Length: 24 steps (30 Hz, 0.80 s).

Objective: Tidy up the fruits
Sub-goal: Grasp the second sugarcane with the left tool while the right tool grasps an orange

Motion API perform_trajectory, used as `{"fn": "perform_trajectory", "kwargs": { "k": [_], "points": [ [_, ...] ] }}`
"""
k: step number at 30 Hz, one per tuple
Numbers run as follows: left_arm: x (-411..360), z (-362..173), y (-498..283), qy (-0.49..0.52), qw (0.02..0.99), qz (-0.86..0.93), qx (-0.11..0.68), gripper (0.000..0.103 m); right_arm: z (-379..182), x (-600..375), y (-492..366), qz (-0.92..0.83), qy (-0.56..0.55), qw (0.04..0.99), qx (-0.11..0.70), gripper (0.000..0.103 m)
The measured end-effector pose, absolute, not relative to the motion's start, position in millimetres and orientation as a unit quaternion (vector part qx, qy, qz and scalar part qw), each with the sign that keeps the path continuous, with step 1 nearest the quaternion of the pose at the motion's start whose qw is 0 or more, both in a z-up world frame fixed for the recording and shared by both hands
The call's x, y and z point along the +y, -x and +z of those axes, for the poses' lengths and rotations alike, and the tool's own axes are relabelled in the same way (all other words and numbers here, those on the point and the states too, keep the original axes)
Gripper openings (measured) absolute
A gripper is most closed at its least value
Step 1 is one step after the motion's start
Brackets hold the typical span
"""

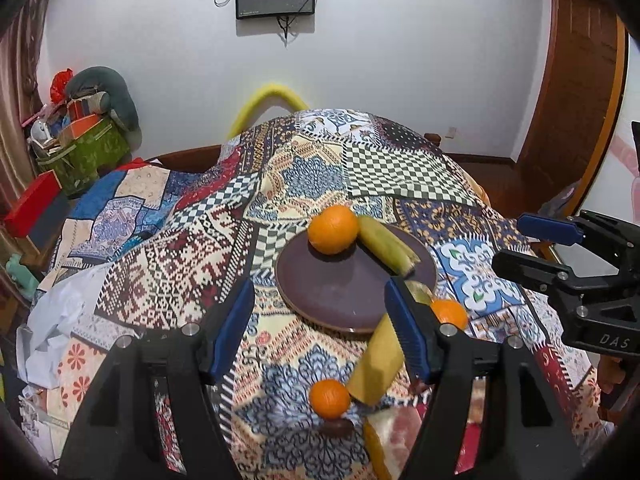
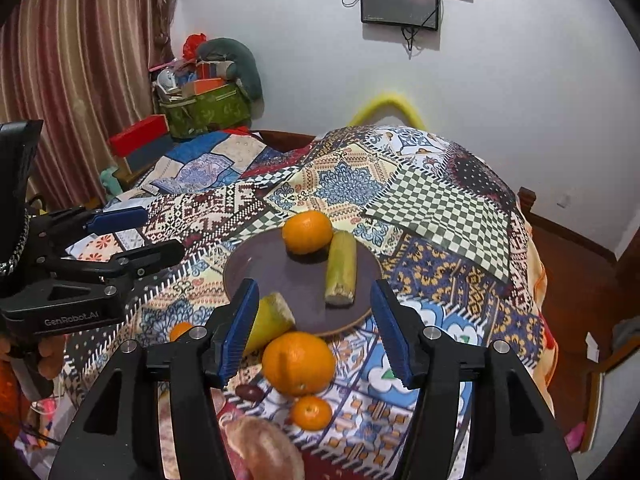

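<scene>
The left gripper (image 1: pixel 320 332) hangs with its blue-padded fingers (image 1: pixel 232 328) spread wide, nothing between them, pointing toward twelve o'clock. Seen from the other side, it sits at about nine o'clock, held by a hand (image 2: pixel 48 354) wrapped round the handle below. The right gripper (image 2: pixel 314 330) is likewise gaping, its fingers (image 2: pixel 390 332) parted and clasping nothing. From the left camera it shows at three o'clock, level with its partner and well apart from it.
</scene>
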<state>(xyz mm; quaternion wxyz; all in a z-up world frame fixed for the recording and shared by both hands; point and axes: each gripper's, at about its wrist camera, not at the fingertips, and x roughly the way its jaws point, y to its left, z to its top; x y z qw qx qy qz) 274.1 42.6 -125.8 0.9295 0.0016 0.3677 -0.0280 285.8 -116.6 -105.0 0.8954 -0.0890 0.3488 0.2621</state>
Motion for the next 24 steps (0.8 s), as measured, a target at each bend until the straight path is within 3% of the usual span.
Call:
{"fn": "perform_trajectory", "kwargs": {
  "k": [24],
  "points": [
    [-5,-209,-280,-0.029,0.884,-0.064,0.462,0.067,-163,-144,-275,0.250,0.044,0.872,0.418,0.057]
  ]
}}
